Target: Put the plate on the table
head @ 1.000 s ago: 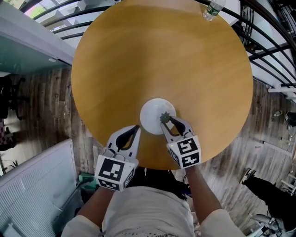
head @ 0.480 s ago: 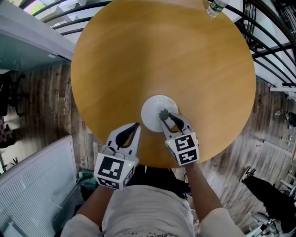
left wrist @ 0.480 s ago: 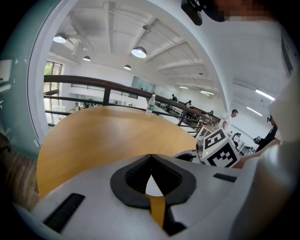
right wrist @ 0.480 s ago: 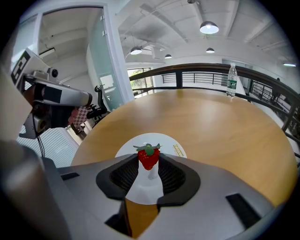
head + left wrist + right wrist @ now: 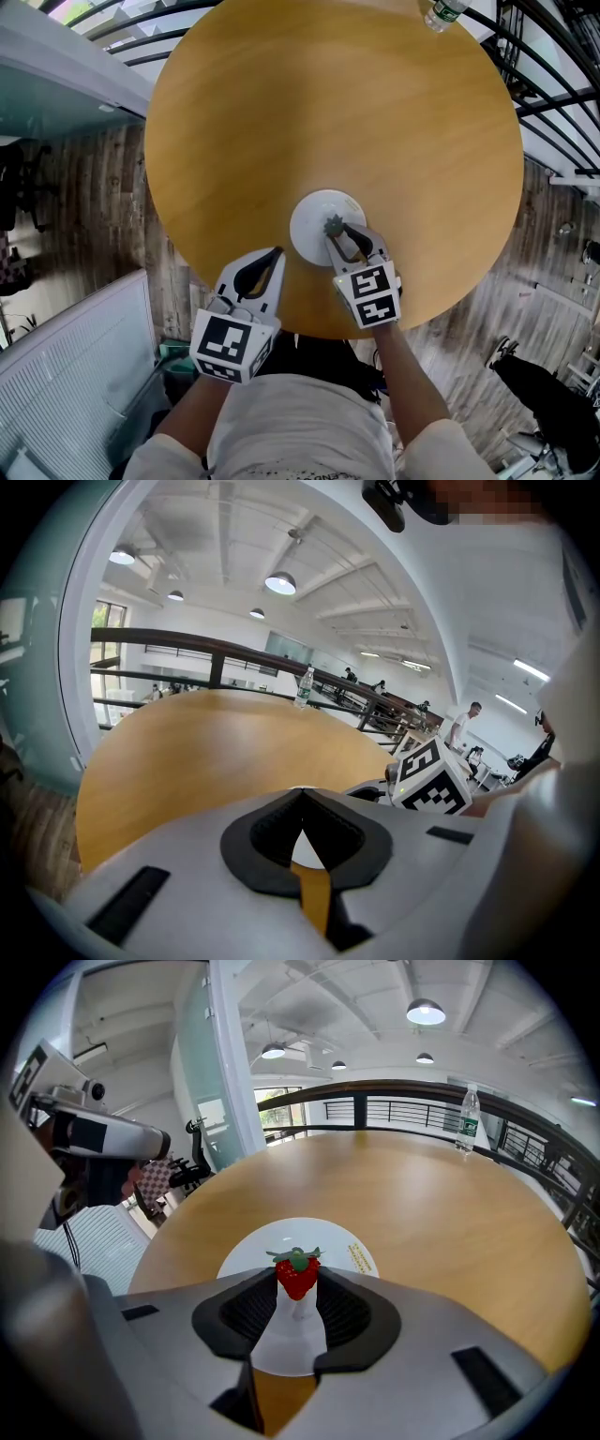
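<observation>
Right gripper [image 5: 339, 234] edged forward, pinching red strawberry [image 5: 297, 1276] over round white plate [image 5: 314, 211].

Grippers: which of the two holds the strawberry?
The right gripper: a strawberry sits clamped between its jaws. The left gripper is shut and empty.

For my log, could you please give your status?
Left tongs shut, empty. Right tongs shut on strawberry over plate. Plate on table. Nothing blocking.

The plate [image 5: 311, 223] is white with a small yellow print; the strawberry [image 5: 297, 1276] is red with green leaves. The table [image 5: 328, 112] is honey-yellow wood. The right gripper [image 5: 337, 232] and left gripper [image 5: 275, 257] are grey, with black-and-white markers
</observation>
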Motion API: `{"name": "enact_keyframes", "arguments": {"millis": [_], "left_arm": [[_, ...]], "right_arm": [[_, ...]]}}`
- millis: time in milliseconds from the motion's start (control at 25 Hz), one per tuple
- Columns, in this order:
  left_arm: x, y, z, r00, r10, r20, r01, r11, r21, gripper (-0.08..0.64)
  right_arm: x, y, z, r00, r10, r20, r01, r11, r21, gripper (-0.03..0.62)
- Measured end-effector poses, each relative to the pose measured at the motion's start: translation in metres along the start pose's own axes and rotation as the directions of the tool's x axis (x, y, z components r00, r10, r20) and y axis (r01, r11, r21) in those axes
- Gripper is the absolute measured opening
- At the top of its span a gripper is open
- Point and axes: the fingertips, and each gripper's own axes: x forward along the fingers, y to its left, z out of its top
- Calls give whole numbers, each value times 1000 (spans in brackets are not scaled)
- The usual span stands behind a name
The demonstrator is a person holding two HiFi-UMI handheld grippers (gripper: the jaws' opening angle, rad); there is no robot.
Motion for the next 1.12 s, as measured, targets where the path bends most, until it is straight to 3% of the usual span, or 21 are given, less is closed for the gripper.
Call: {"name": "enact_keyframes", "arguments": {"millis": [1120], "left_arm": [[-2,10,0,1000,7,5,-7,1000,-21,23]], "right_arm": [[16,1,-9,998,-30,-62,31,999,11,149]]}}
